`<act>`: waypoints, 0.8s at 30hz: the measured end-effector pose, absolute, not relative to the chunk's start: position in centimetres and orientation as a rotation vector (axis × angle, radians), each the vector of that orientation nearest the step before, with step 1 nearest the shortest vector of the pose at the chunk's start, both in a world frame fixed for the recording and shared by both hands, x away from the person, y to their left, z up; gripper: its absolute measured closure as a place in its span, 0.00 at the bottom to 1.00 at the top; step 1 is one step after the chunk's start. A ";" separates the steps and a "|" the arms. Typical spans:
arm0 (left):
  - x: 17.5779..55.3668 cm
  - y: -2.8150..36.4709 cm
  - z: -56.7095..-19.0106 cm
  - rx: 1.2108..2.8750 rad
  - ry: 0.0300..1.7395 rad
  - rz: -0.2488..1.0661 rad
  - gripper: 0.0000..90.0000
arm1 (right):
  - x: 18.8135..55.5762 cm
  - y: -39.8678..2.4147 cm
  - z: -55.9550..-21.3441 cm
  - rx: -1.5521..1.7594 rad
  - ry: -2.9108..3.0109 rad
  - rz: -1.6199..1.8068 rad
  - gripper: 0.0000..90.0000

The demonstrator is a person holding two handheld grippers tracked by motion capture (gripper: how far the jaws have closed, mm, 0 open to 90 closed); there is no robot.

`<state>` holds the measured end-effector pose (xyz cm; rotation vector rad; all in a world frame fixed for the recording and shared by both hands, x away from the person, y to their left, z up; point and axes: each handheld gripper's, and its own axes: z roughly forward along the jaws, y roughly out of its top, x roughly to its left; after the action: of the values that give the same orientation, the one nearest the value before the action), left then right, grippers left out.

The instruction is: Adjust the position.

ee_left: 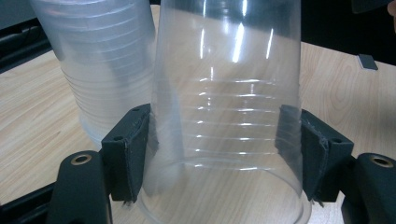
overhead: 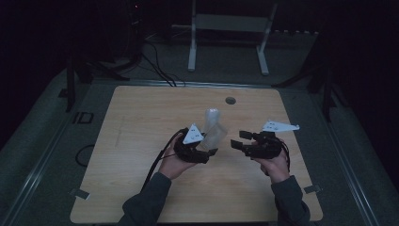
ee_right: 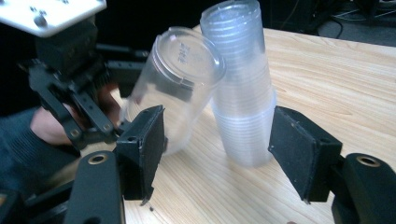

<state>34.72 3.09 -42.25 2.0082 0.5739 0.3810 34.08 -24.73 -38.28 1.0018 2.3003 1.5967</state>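
A single clear plastic cup [ee_left: 224, 107] is clamped near its rim between the pads [ee_left: 128, 149] of my left gripper [ee_left: 224, 149]. It tilts with its closed bottom up and away [ee_right: 180, 79]. Right beside it a stack of clear cups [ee_right: 243, 84] stands upside down on the wooden table [overhead: 141, 117]. In the high view the held cup [overhead: 217, 135] leans against the stack [overhead: 212, 115] above the left gripper [overhead: 207, 149]. My right gripper [overhead: 237, 140] sits a short way to the right, pointed at the cups. Its jaws [ee_right: 217, 144] stand apart with nothing between them.
A small grey round insert [overhead: 230, 100] sits in the table behind the cups. Grey tape tabs mark the table's near corners [overhead: 313, 189]. On the dark floor behind are a white metal frame [overhead: 230, 28] and cables [overhead: 155, 66].
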 end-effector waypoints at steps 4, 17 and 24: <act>34.7 3.1 -42.1 2.020 0.562 0.381 0.33 | 34.1 -24.6 -37.9 0.960 2.336 1.524 0.39; 34.7 3.5 -41.7 2.041 0.551 0.392 0.33 | 34.3 -24.7 -37.6 0.899 2.404 1.419 0.39; 34.6 3.5 -41.4 2.067 0.521 0.416 0.33 | 34.5 -24.4 -37.3 0.854 2.438 1.339 0.40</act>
<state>34.64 3.55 -41.39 2.0669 0.5212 0.4159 34.46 -24.41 -37.26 0.8543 2.4380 1.3388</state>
